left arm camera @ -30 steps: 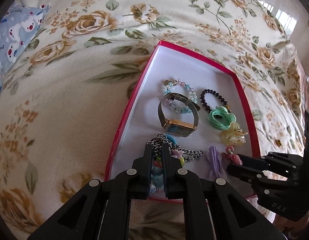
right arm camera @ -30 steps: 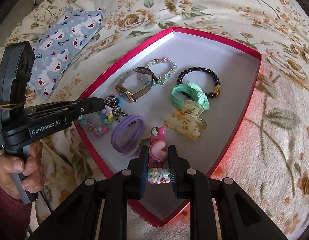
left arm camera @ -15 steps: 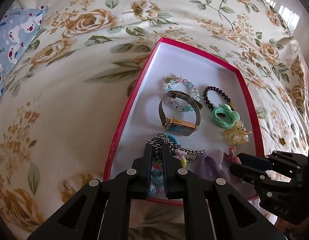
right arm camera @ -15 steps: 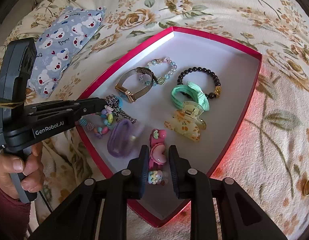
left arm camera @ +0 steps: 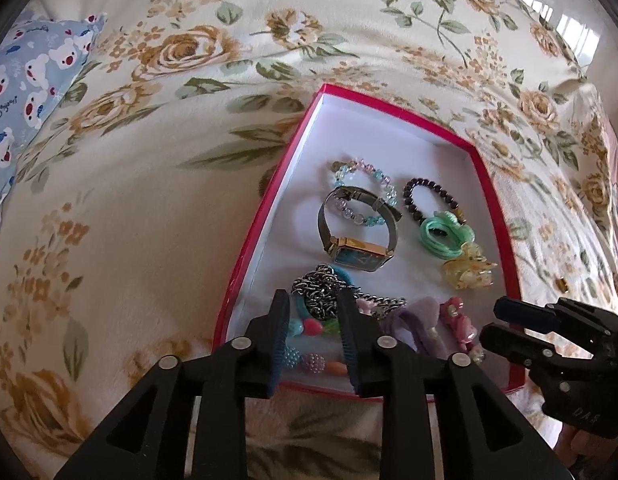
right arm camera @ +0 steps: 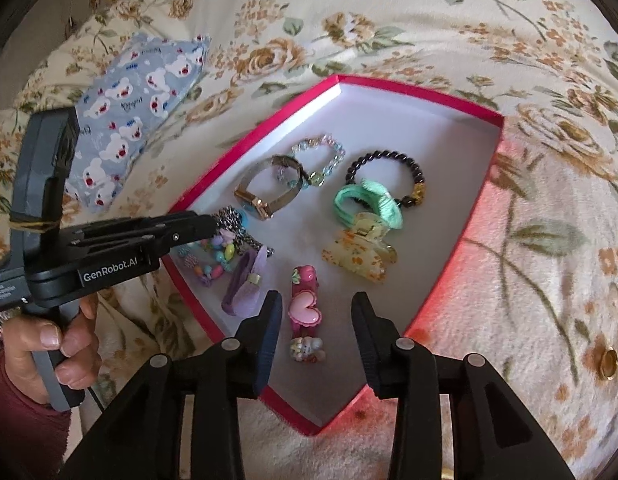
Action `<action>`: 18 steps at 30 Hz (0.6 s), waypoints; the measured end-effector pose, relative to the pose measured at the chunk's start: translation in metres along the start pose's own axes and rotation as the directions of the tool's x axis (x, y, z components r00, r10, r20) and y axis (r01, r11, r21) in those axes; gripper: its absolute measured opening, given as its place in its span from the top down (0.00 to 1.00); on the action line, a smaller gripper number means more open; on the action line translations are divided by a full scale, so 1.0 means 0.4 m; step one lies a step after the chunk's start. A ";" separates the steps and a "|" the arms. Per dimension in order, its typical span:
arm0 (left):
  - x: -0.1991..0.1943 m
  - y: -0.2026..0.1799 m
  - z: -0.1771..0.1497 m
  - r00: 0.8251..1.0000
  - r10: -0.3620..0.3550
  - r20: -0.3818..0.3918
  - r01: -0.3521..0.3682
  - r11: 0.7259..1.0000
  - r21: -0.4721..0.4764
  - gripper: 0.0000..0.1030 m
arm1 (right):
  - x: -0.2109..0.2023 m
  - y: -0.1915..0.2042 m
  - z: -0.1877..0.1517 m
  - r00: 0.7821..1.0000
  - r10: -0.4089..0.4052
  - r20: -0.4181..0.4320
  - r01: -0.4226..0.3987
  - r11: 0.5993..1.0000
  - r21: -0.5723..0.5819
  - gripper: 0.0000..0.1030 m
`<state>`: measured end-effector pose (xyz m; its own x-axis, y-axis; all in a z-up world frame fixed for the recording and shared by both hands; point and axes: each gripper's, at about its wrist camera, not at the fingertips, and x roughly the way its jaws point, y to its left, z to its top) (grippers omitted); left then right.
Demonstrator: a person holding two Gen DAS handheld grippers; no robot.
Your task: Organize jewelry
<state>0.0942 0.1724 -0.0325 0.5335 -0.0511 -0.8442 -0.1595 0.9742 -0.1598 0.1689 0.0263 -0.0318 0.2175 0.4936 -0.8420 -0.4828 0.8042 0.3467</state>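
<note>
Left wrist view: the left gripper (left arm camera: 313, 320) has its jaws spread, holding nothing, over a colourful bead string and chain (left arm camera: 321, 300) at the near end of the one red box (left arm camera: 249, 264). Inside lie one watch (left arm camera: 359, 236), two bead bracelets, pastel (left arm camera: 365, 192) and dark (left arm camera: 429, 200), one green hair tie (left arm camera: 445, 236) and one yellow claw clip (left arm camera: 467, 272).

Right wrist view: the right gripper (right arm camera: 315, 320) is released, its jaws apart on either side of one pink heart hair clip (right arm camera: 305, 312) lying on the box floor. One purple hair tie (right arm camera: 245, 284) sits just beside it. One blue bear-print pillow (right arm camera: 129, 108) rests on the floral blanket (right arm camera: 529, 240).
</note>
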 end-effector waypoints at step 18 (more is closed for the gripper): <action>-0.201 0.076 -0.184 0.989 -0.029 0.148 0.064 0.970 -0.236 0.13 | -0.156 -0.038 -0.065 0.955 0.084 0.283 -0.126 0.983 0.133 0.30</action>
<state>-0.0149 0.1901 -0.0072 0.6551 -0.0461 -0.7541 -0.3170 0.8893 -0.3297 0.1404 -0.0253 0.0047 0.4078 0.6327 -0.6583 -0.3889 0.7727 0.5017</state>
